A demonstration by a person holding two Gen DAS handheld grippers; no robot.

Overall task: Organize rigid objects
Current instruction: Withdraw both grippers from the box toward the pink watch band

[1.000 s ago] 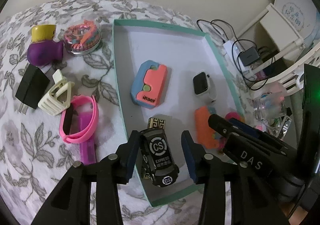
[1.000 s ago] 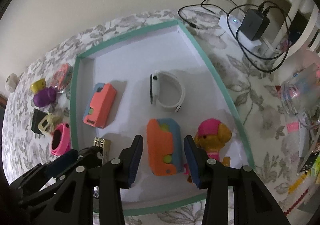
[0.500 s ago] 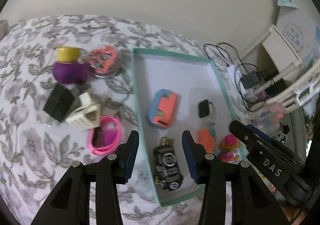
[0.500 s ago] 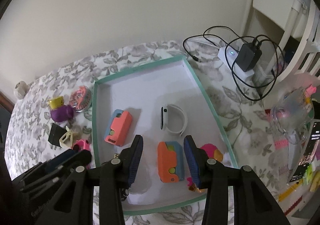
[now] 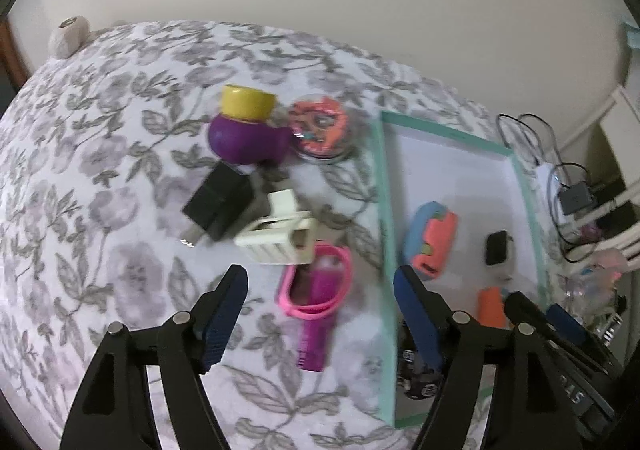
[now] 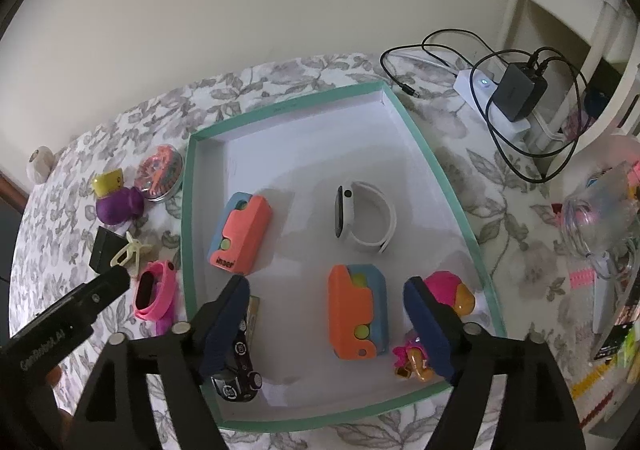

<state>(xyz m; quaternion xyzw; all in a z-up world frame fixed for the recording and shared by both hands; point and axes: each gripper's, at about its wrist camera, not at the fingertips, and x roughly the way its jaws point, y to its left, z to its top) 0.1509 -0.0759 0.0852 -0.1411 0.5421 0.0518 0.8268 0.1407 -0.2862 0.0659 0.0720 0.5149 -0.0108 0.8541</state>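
Left gripper [image 5: 320,302]: jaws spread wide, holding nothing, touching nothing; it hangs over the floral tablecloth [image 5: 100,177] just outside the tray's left wall, above the pink wristband [image 5: 316,286].

Right gripper [image 6: 326,314]: jaws spread wide, holding nothing; it hangs over the near half of the tray [image 6: 436,169], with the orange-and-blue block [image 6: 358,316] seen between its fingers, not touched.

Count, inside the teal-rimmed tray, six items:
- Two orange-and-blue blocks: one near the left wall [image 6: 240,234], one toward the near edge.
- One white smartwatch [image 6: 362,215], on its side, toward the middle.
- One pink-and-yellow toy figure [image 6: 448,298] at the near right corner, just beside the right wall.
- One black toy car [image 6: 236,374] at the near left corner.
- One small gold-patterned piece [image 6: 253,316] just beyond the car; identity unclear.

Count, on the cloth left of the tray, six items:
- One purple bottle with yellow cap [image 5: 246,129].
- One round clear tin of orange bits [image 5: 320,127], just beside the bottle and near the tray's far left corner.
- One black plug adapter [image 5: 218,205].
- One cream hair claw clip [image 5: 280,236], touching the wristband's far side.
- One pink wristband.
- One purple comb [image 5: 316,326], running through the band.

Left wrist view is motion-blurred; fine detail there unreliable.
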